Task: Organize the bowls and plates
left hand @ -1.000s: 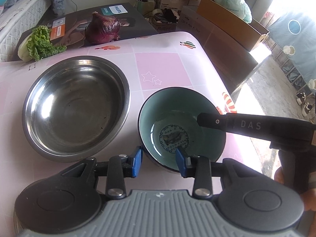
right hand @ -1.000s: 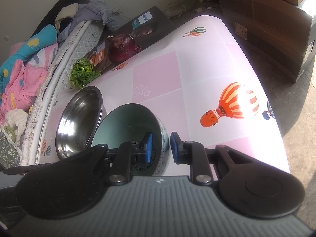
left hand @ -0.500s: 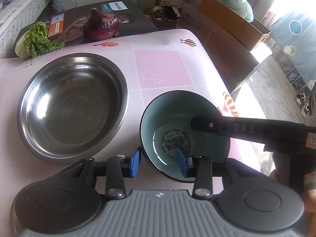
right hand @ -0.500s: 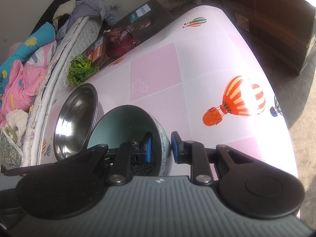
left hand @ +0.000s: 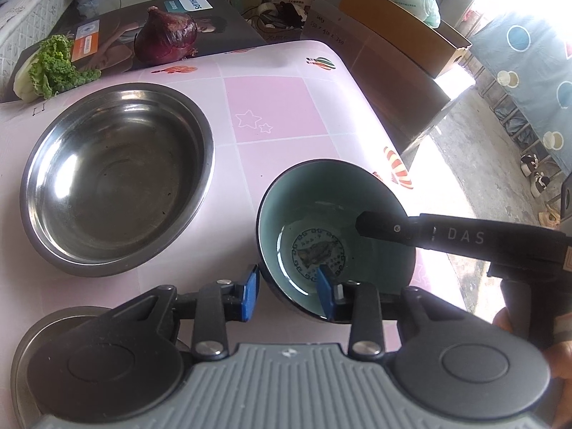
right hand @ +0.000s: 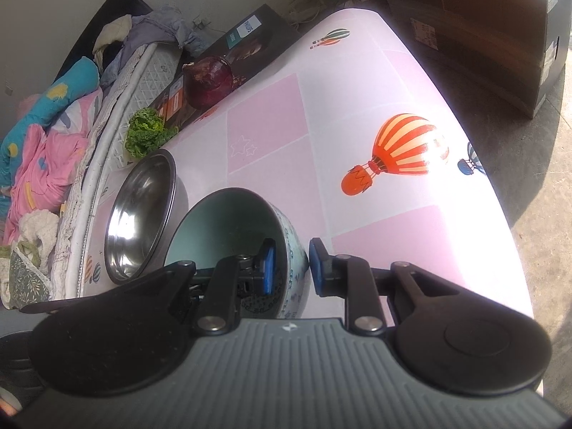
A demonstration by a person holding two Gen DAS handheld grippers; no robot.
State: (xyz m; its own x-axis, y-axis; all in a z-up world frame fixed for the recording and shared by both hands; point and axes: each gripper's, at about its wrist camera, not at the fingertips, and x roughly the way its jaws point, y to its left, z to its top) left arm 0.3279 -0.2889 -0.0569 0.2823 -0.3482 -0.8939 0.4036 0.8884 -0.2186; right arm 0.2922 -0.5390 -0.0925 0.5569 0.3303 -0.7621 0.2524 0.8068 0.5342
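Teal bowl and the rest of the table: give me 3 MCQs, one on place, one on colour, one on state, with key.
1. Where is the steel bowl relative to the teal bowl in the left wrist view?
A. To its left
B. Stacked inside it
C. To its right

2. What colour are the pads on the fingers?
A. Red
B. Blue
C. Yellow

3. How does the right gripper stand to the teal bowl?
A. Well clear of it
B. Inside it, touching nothing
C. Its fingers straddle the rim, one inside and one outside

Key:
1. A, the steel bowl sits on the table left of the teal one, apart from it.
2. B, the pads are blue in both views.
3. C, the right wrist view shows one pad inside the bowl and one against its outer wall.
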